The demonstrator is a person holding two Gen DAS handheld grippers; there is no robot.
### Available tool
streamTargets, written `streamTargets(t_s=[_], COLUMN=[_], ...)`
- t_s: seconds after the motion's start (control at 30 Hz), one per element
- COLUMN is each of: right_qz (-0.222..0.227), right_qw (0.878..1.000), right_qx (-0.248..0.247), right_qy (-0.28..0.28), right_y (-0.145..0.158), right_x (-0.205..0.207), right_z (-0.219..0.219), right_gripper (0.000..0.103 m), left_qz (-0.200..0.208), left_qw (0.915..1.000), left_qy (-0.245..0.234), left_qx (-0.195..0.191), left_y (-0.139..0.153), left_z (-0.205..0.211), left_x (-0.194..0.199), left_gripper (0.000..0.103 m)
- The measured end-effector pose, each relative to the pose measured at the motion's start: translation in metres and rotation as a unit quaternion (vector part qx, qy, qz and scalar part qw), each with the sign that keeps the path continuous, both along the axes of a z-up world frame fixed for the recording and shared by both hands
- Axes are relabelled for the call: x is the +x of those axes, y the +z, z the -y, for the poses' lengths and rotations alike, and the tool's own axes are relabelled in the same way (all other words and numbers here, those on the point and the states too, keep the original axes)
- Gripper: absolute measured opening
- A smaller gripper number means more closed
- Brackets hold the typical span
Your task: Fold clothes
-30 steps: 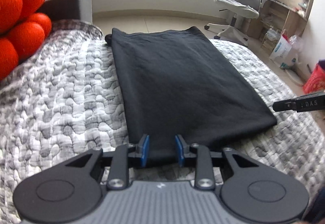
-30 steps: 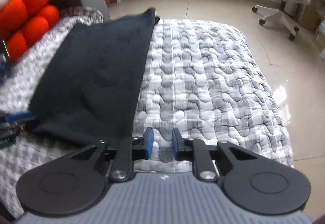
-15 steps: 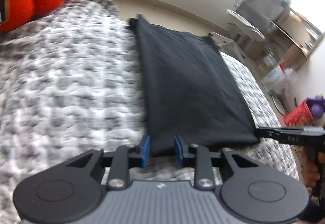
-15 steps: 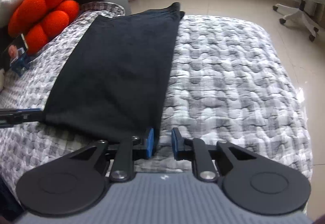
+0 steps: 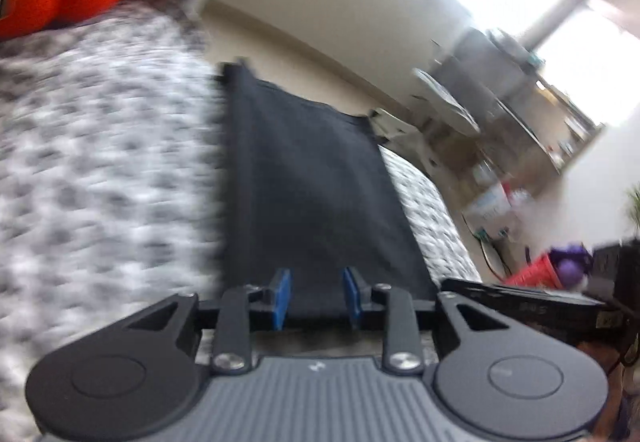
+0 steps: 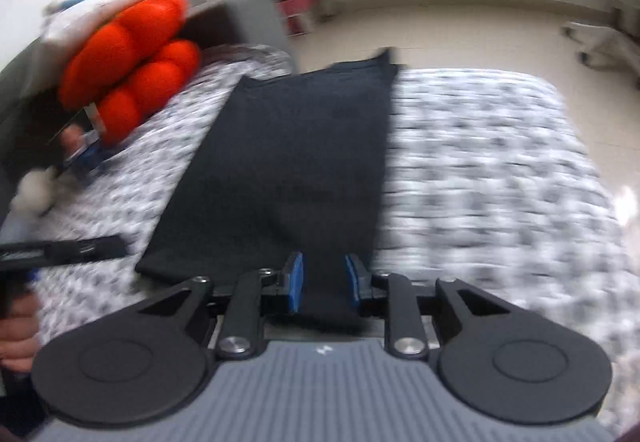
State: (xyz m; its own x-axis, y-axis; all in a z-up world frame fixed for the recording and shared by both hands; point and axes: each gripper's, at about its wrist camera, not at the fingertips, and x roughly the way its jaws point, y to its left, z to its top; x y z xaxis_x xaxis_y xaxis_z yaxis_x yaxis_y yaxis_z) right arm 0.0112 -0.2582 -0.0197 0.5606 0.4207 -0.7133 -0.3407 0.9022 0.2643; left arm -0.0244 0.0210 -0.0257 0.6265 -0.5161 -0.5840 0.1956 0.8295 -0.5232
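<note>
- The quilted bedspread [image 6: 480,169], grey and white, is the landmark; everything below is placed against it. It is puffy and soft, so I judge a finger pressed into it can sink a little under a cloth edge.
- The black garment [image 6: 288,177] lies flat along the middle of the bedspread as a long narrow panel. Its far end reaches the bedspread's far edge and its near hem sits close to the near edge. That shape fits either a garment already folded lengthwise or one simply laid out narrow; the pictures do not settle which.
- By its look it is thin, light and limp: it will drape and sag between two holds, not keep a line. The sound places to take it are the two near corners, both layers together.
- The orange cushion [image 6: 132,61] rests off the bedspread's left side, well apart from the garment.
- The right gripper [image 6: 323,284] hangs over the near hem towards the garment's right corner, fingers apart, with cloth showing between them.
- The left gripper [image 5: 316,298] sits at the same hem towards the left corner, likewise spread and holding nothing.
</note>
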Motion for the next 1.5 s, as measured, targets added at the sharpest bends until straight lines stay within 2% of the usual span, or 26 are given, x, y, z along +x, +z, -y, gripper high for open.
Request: streamTargets(t_s=[0.03, 0.1, 0.17, 0.3, 0.37, 0.43, 0.6, 0.67, 0.7, 0.77, 0.87, 1.03, 1.5], right_qz=[0.001, 0.001, 0.008, 0.013, -0.003, 0.006, 0.031, 0.026, 0.020, 0.018, 0.014, 0.015, 0.003], right_qw=[1.000, 0.998, 0.997, 0.994, 0.991, 0.988, 0.989, 0.989, 0.989, 0.987, 0.987, 0.988, 0.991], right_qx=[-0.015, -0.044, -0.065, -0.082, -0.092, -0.115, -0.104, -0.092, -0.097, -0.115, -0.114, -0.111, -0.132], right_qy=[0.012, 0.033, 0.046, 0.073, 0.093, 0.106, 0.103, 0.109, 0.110, 0.111, 0.110, 0.101, 0.012], right_y=[-0.001, -0.005, -0.007, -0.012, -0.018, -0.021, -0.015, -0.015, -0.018, -0.022, -0.021, -0.020, -0.021], right_x=[0.000, -0.001, -0.003, -0.005, -0.007, -0.011, -0.014, -0.013, -0.011, -0.007, -0.005, -0.007, -0.002], right_z=[-0.010, -0.029, -0.041, -0.059, -0.065, -0.070, -0.078, -0.084, -0.089, -0.096, -0.095, -0.086, -0.019], right_gripper=[0.025, 0.023, 0.023, 0.023, 0.022, 0.022, 0.022, 0.021, 0.016, 0.014, 0.014, 0.014, 0.013], left_qz=[0.007, 0.017, 0.005, 0.026, 0.025, 0.021, 0.016, 0.014, 0.013, 0.013, 0.005, -0.003, -0.010], left_qw=[0.9997, 0.9963, 0.9909, 0.9827, 0.9822, 0.9827, 0.9839, 0.9849, 0.9854, 0.9869, 0.9909, 0.9926, 0.9928], left_qy=[-0.010, -0.022, -0.026, -0.045, -0.049, -0.050, -0.051, -0.051, -0.051, -0.049, -0.037, -0.032, -0.037], left_qx=[0.019, 0.082, 0.132, 0.177, 0.179, 0.177, 0.171, 0.165, 0.162, 0.153, 0.129, 0.117, 0.113], left_y=[0.000, -0.003, -0.014, -0.014, -0.014, -0.016, -0.015, -0.015, -0.016, -0.015, -0.015, -0.017, -0.018], left_z=[0.012, 0.033, 0.045, 0.055, 0.053, 0.049, 0.043, 0.041, 0.041, 0.037, 0.028, 0.022, 0.018], left_x=[0.002, 0.003, 0.003, -0.007, -0.008, -0.005, -0.009, -0.010, -0.010, -0.011, -0.008, -0.005, -0.003], left_gripper=[0.029, 0.029, 0.028, 0.030, 0.030, 0.029, 0.029, 0.029, 0.028, 0.028, 0.028, 0.028, 0.028])
